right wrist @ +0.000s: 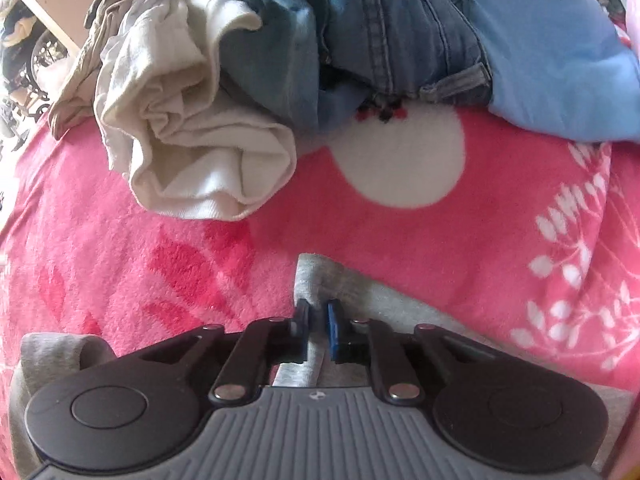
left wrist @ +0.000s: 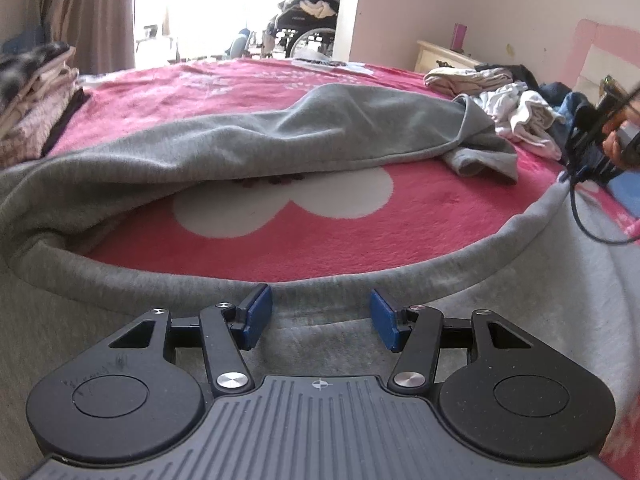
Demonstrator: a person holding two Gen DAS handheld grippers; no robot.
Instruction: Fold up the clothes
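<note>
We work on a grey sweatshirt [left wrist: 248,136] spread across the bed's pink blanket [left wrist: 360,232], its near hem curving just ahead of our left gripper [left wrist: 320,320], whose fingers [left wrist: 256,316] stand wide apart over the fabric with nothing between them. Our right gripper [right wrist: 318,328] has its fingers nearly together, pinching a corner of the same grey cloth. The sweatshirt looks thick, soft and limp, likely to sag and drag rather than slide, so we judge the firm hem edge the best hold for the left side. Unfolded white clothes [right wrist: 192,132] and jeans [right wrist: 392,28] lie beyond.
</note>
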